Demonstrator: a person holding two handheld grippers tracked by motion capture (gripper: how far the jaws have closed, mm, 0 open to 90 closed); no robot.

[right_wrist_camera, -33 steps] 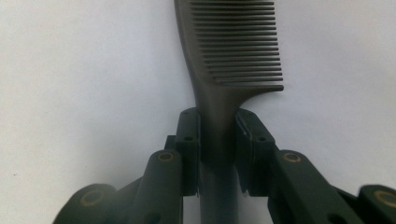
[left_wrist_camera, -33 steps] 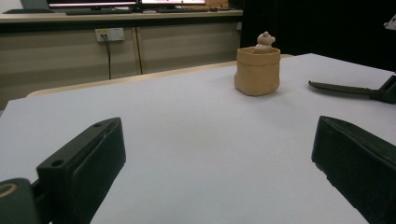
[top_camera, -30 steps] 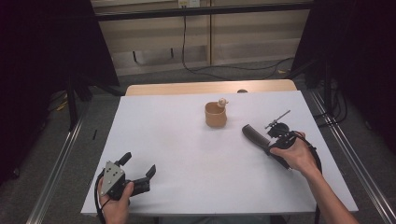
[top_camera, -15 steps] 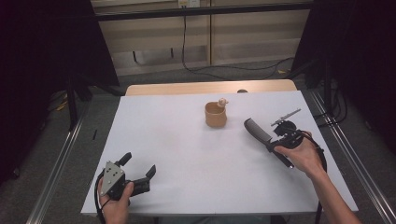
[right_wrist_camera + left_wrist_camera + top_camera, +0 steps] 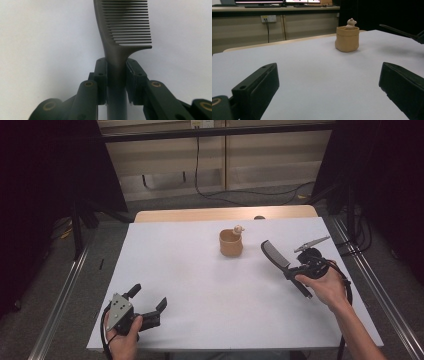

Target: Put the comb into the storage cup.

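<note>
A black comb (image 5: 276, 255) is held above the white table (image 5: 200, 285), its toothed end pointing toward the cup. My right gripper (image 5: 294, 271) is shut on the comb's handle; in the right gripper view the comb (image 5: 125, 27) rises between the jaws of the gripper (image 5: 116, 75), teeth to the right. A small tan cup (image 5: 231, 243) with a little bear figure (image 5: 238, 228) on its rim stands at the table's middle back, also the tan cup (image 5: 347, 38) in the left gripper view. My left gripper (image 5: 148, 301) rests open near the front left edge, its fingers (image 5: 259, 85) wide apart.
A wooden board (image 5: 225, 213) lies along the table's far edge. Metal rails (image 5: 65, 290) run along both sides on the floor. A grey plate (image 5: 311, 243) sticks out from the right gripper. Cables hang behind the table.
The right hand has lifted and swung the comb, its toothed end moving up and toward the cup. The left gripper has stayed still.
</note>
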